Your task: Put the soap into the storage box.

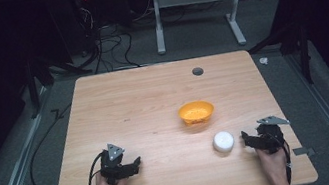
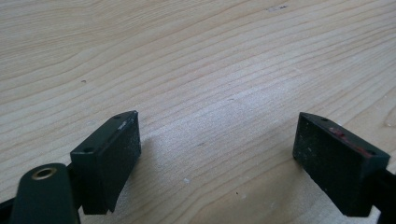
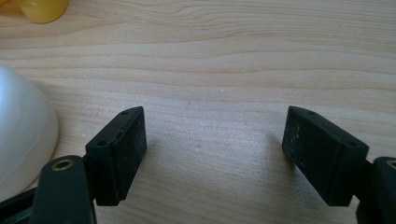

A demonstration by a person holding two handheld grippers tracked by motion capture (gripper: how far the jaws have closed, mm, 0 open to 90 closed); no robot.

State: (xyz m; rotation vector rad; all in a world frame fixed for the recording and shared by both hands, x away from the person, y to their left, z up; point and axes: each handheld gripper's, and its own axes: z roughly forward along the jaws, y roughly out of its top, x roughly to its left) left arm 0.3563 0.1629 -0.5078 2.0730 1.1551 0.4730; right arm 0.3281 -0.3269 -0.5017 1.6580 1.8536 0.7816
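White bowl (image 1: 223, 141) seated upside down on table (image 1: 145, 111), just left of right gripper (image 1: 250, 140), untouched. Orange bowl (image 1: 196, 112) beyond. Both grippers' jaws spread, nothing pinched; left gripper (image 1: 134, 166) well apart.

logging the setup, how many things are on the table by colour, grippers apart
orange bowl: 1
white bowl, upside down: 1
total on the table: 2
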